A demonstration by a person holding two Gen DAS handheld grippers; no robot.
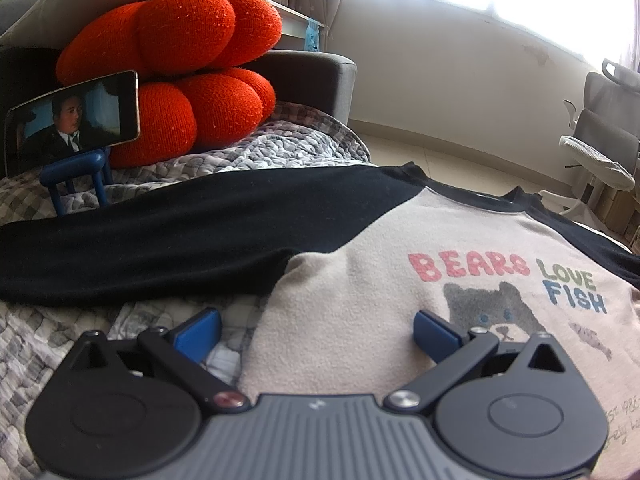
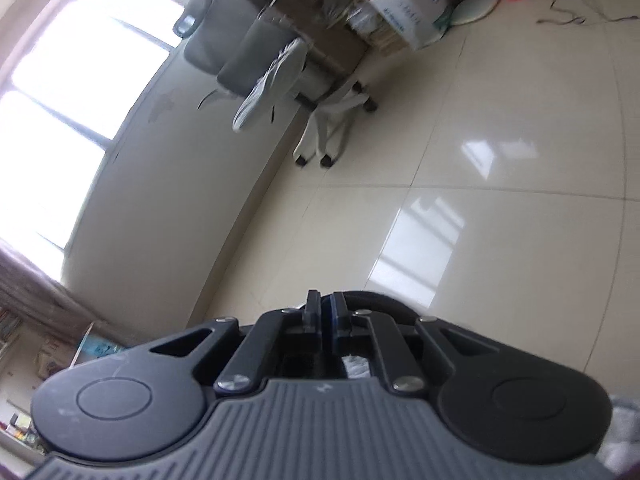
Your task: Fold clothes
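Closest to my left camera sits the left gripper (image 1: 316, 330), its blue-padded fingers (image 1: 198, 334) spread wide and released, clasping nothing. It points downward over the shirt (image 1: 360, 280), which lies flat on a grey checked quilt (image 1: 260, 148) with its front facing up. One blue pad hangs above the quilt just off the shirt's side edge, the other above the beige chest. I can read the print clearly: "BEARS" in pink, "LOVE" in green, "FISH" in blue, over a grey bear face and a small fish. At the picture's right edge there is smaller script starting "EST.", too cut off to read further. The shirt's black sleeve (image 1: 140, 240) stretches out to the left across the quilt. Behind it a phone (image 1: 72, 120) stands sideways on a blue stand (image 1: 76, 180), its screen lit, leaning against an orange knotted cushion (image 1: 172, 60). From my right camera, the right gripper (image 2: 325, 312) is clenched, fingers almost together, with a strip of black fabric (image 2: 380, 304) showing at their tips; whether they pinch it I cannot tell. That gripper is rolled, so the tiled floor (image 2: 480, 200) and an office chair (image 2: 260, 60) look tilted. A box (image 2: 404, 16) by the desk bears writing too blurred for me to read.
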